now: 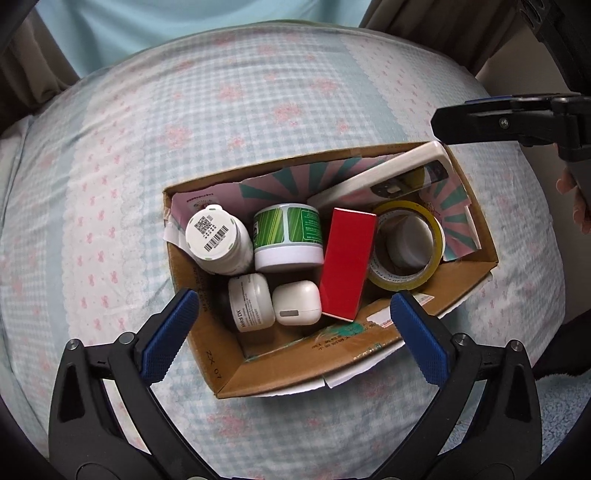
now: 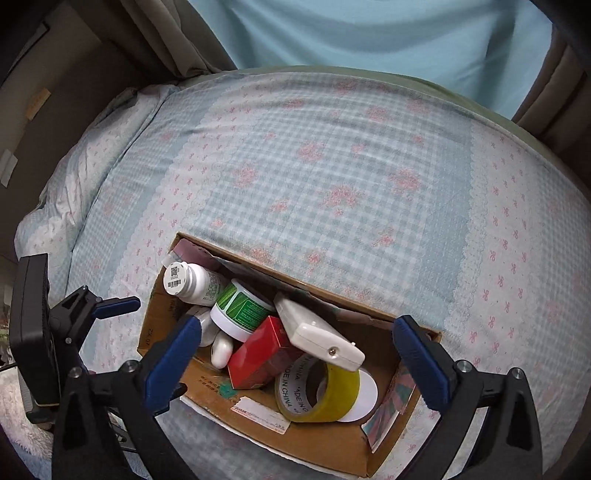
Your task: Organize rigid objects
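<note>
Left gripper (image 1: 295,325): spread wide, holding nothing, above the box's near end.
Right gripper (image 2: 295,350): wide apart, holding nothing.
Box (image 1: 280,363): lower centre, on the bed (image 1: 258,110).
Inside: bottle (image 1: 216,238), green jar (image 1: 288,238), red carton (image 1: 347,262), yellow tape (image 1: 408,245).

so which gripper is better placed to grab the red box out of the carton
Left. The left gripper hovers open almost straight above the red box. From the right gripper, a white device overlaps it.

Bed and curtains

A bed (image 2: 332,155) is covered by a blue-and-white checked sheet with pink bows; beige curtains (image 2: 162,40) and a pale blue drape (image 2: 369,33) are seen behind.
</note>
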`<state>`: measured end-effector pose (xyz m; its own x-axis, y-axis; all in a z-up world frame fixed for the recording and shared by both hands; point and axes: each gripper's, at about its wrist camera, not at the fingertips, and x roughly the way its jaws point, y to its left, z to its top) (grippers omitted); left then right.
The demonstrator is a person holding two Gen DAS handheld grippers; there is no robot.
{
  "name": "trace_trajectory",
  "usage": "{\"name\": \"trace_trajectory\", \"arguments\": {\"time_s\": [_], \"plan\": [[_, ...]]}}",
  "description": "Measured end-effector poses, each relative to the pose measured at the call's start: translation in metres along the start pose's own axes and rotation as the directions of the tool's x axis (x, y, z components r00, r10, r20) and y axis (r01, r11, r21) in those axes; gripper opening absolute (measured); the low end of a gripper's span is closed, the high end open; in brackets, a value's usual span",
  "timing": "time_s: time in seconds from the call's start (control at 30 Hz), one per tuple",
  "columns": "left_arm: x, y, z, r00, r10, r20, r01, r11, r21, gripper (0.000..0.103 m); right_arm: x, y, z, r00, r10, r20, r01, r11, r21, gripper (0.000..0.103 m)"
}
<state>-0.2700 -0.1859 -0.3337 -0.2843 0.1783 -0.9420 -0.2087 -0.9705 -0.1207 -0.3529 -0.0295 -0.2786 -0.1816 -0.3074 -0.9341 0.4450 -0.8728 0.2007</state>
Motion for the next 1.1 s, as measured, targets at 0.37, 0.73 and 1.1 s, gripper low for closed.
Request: {"name": "trace_trajectory", "arguments": {"time_s": [0.37,0.73,1.1], "plan": [[-0.034,-0.003,-0.006,0.998,0.011,0.063,-0.011,1.0,-0.001,0.103,-0.031,0.004,-0.022,0.999,-0.04,0.03,0.039,0.999,0.025,0.103],[-0.094,-0.022,-0.018,0.987,0.03,0.161,-0.025,0.999,-0.035,0.103,-0.086,0.019,-0.053,0.992,-0.064,0.107,0.061,0.998,0.036,0.103],[-0.225,-0.075,-0.014,0.921,0.092,0.38,-0.062,0.994,-0.091,0.103,-0.203,0.038,-0.093,0.959,-0.117,0.258,0.095,0.991,0.095,0.103]]}}
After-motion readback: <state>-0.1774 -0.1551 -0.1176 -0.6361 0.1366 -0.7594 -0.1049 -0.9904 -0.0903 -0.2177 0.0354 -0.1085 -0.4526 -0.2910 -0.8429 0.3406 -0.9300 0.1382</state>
